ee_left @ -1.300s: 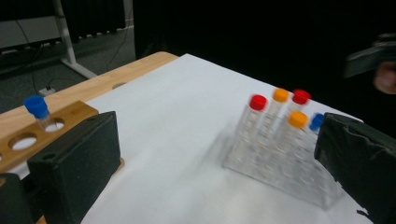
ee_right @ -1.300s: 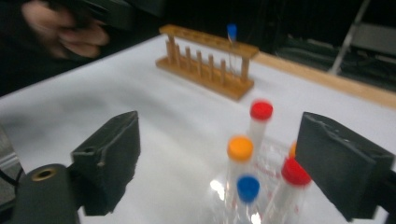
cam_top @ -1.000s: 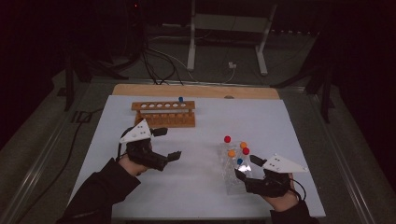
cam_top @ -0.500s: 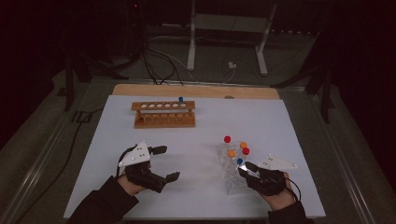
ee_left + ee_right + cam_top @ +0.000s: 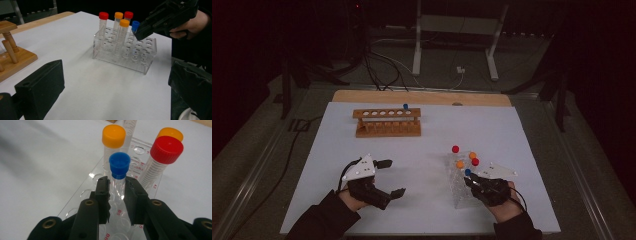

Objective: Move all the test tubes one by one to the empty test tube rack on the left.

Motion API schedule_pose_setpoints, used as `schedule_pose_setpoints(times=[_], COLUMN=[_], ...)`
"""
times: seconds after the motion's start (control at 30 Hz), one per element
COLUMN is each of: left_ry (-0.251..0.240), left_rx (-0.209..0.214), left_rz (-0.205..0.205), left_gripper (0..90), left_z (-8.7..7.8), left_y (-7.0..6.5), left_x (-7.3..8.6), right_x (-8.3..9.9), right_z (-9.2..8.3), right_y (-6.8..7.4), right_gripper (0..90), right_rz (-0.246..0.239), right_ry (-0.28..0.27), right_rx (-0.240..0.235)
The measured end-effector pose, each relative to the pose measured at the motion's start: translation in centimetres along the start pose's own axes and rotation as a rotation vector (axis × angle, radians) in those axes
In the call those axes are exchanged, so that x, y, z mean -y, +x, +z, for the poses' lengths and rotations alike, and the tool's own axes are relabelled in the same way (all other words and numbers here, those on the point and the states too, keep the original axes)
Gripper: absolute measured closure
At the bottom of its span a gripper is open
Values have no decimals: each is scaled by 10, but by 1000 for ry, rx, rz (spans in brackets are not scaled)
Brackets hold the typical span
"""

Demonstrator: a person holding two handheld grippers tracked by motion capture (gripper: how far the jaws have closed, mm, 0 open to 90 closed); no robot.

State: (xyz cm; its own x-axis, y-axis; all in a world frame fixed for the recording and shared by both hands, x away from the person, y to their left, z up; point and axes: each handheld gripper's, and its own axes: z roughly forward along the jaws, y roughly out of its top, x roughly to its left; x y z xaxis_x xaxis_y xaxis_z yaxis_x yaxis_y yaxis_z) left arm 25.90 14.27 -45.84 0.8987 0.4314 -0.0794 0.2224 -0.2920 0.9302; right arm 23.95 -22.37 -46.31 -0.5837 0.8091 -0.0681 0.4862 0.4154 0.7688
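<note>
A clear plastic rack [image 5: 459,194] on the white table holds several capped tubes, red [image 5: 455,148] and orange [image 5: 459,164] among them. My right gripper [image 5: 117,185] is shut on the blue-capped tube [image 5: 119,163], which stands upright in the rack. Its jaws have just been closing, and the pads press the tube's wall just under the cap. From the left gripper view, the right gripper [image 5: 140,33] meets that blue-capped tube [image 5: 135,25] at the rack's [image 5: 125,57] near right end. My left gripper [image 5: 393,177] hovers open and empty over bare table, left of the rack.
A wooden tube rack [image 5: 387,127] stands at the back left with one blue-capped tube [image 5: 405,106] in its right end. The wooden table edge [image 5: 422,97] lies behind it. Red [image 5: 166,150] and orange [image 5: 113,136] caps crowd close around the held tube.
My left hand has drawn back from near the wooden rack toward the near table edge and sunk a little. My right hand has stayed at the clear rack.
</note>
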Motion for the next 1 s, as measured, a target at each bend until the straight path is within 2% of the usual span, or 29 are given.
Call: schedule_pose_setpoints(times=[0.37, 0.77, 0.87, 1.0], left_ry=[-4, -1, -1, -1], left_rx=[-3, 1, 4, 3], left_rz=[-6, -9, -13, -14], left_gripper=[13, 13, 13, 13], left_z=[-1, -1, -1, -2], left_y=[2, 3, 3, 4], left_x=[1, 1, 1, 1], right_x=[-2, -3, -3, -7], right_z=[5, 9, 7, 0], right_y=[2, 0, 0, 1], right_gripper=[762, 768, 770, 771], right_rz=[-29, -5, -16, -24], right_ry=[25, 13, 11, -16], right_rx=[33, 18, 19, 20])
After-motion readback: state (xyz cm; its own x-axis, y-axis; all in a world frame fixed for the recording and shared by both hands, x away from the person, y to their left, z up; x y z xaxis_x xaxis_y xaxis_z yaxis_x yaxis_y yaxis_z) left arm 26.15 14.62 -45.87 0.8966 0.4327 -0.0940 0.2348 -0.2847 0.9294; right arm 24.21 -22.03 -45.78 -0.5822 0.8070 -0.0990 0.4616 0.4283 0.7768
